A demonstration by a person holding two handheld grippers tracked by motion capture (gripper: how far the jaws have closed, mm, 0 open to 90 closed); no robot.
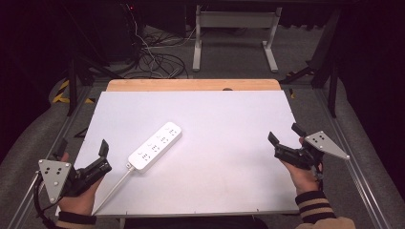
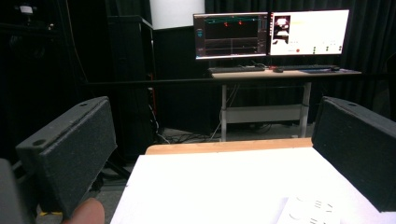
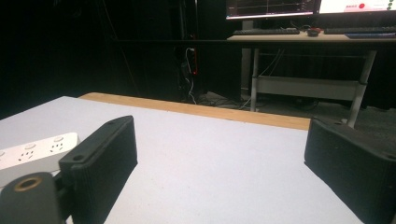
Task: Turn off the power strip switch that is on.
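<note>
White power strip untouched, work not begun

White power strip [image 1: 155, 146] lies diagonal, mid-tabletop [image 1: 229, 191], cord trailing twd the near edge. Left tool [image 1: 82, 153] & right tool [image 1: 285, 137] both w/ jaws spread, nothing btwn them, each near its own side, apart from the strip. No grasp yet; approach & pickup all left, I'd judge.

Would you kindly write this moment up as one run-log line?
left gripper: open, empty | right gripper: open, empty | power strip: flat on table, between grippers, untouched
</note>
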